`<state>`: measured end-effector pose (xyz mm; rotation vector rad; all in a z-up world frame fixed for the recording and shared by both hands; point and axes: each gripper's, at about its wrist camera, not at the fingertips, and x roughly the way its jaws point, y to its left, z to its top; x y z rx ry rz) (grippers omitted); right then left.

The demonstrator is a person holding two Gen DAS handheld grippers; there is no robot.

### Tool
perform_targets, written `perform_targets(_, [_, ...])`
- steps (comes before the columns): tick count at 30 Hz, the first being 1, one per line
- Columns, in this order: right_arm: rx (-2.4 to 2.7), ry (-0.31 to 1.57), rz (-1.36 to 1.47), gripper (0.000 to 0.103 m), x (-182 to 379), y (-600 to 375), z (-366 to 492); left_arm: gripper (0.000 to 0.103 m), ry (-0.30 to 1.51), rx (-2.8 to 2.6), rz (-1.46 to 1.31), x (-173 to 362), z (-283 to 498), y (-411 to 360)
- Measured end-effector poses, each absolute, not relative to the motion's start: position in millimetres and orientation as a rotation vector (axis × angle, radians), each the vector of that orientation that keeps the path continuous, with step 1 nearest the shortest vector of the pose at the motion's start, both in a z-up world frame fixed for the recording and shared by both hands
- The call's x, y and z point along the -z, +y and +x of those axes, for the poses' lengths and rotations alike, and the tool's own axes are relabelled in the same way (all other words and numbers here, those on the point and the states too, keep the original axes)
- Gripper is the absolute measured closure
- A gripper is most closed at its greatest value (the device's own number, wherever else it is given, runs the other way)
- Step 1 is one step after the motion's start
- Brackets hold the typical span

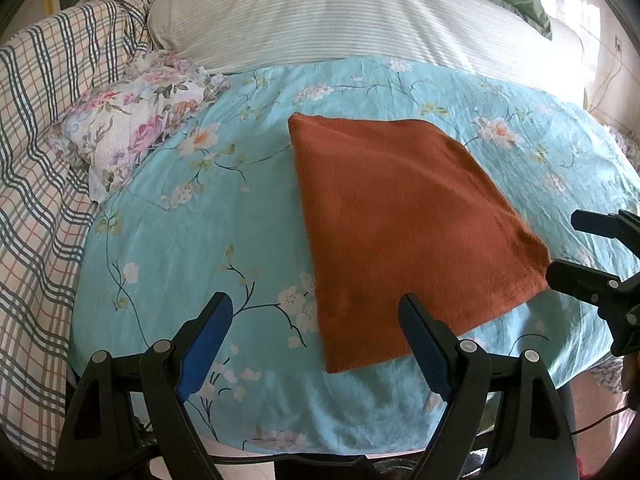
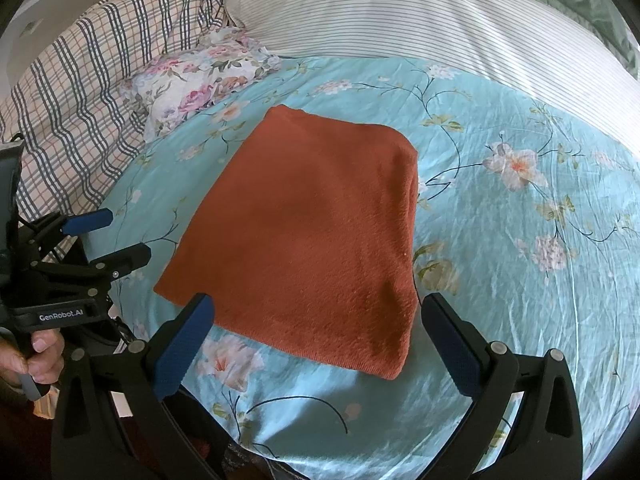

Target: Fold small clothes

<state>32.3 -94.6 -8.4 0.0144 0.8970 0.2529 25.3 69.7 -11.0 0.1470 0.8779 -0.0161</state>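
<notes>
the rust-orange garment [image 2: 316, 236] lies flat on the bed, on the turquoise floral sheet [image 2: 520, 280], already squared into a thick rectangle, closer to the near edge of the bed than to the striped pillow [image 2: 380, 12] at the far side. the right gripper [image 2: 316, 344] hangs over that near edge with its fingers spread wide, nothing between them, and the garment's near hem sits right in the gap ahead of them. the left gripper [image 1: 316, 340] is just as released, fingers parted and empty, but the cloth lies off toward its right finger; only the near left corner of the garment falls between its fingers.

long axis, by my read: it runs away from the near edge toward the pillow, slightly slanted, with what looks like a thick folded edge along the right side in the right wrist view.

so the right hand looks better lined up on the near hem, the left on the left corner. if one more fold is wanted, i'd judge it goes near hem to far hem. the floral pillow [image 1: 132, 120] and plaid quilt [image 1: 44, 160] sit well off at the left edge of the bed.
</notes>
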Motion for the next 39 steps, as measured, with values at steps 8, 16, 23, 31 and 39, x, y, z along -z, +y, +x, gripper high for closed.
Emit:
perform_targets(8, [-0.242,0.898,0.016,0.0,11.5,-96.7,41.1,0.018,0.878,0.011,0.13,13.7,30.3,68.3])
perform_targets(16, [-0.231,0.898,0.032,0.0,15.5,-102.6,52.6,0.018,0.858,0.002,0.13,14.4,43.1,68.6])
perform_targets(23, [-0.237,0.913,0.047,0.0,23.8,-106.2,60.7,0.018,0.869,-0.025,0.138,19.6,52.7,69.8])
perform_targets(31, [-0.245,0.913,0.047,0.0,25.6,-104.5,66.9,0.017,0.89,-0.035,0.135,24.3,60.9,71.1])
perform_targets(39, [-0.245,0.921,0.049,0.0,27.0,-103.1,70.7,0.017,0.89,-0.037,0.145,27.0,62.9,68.6])
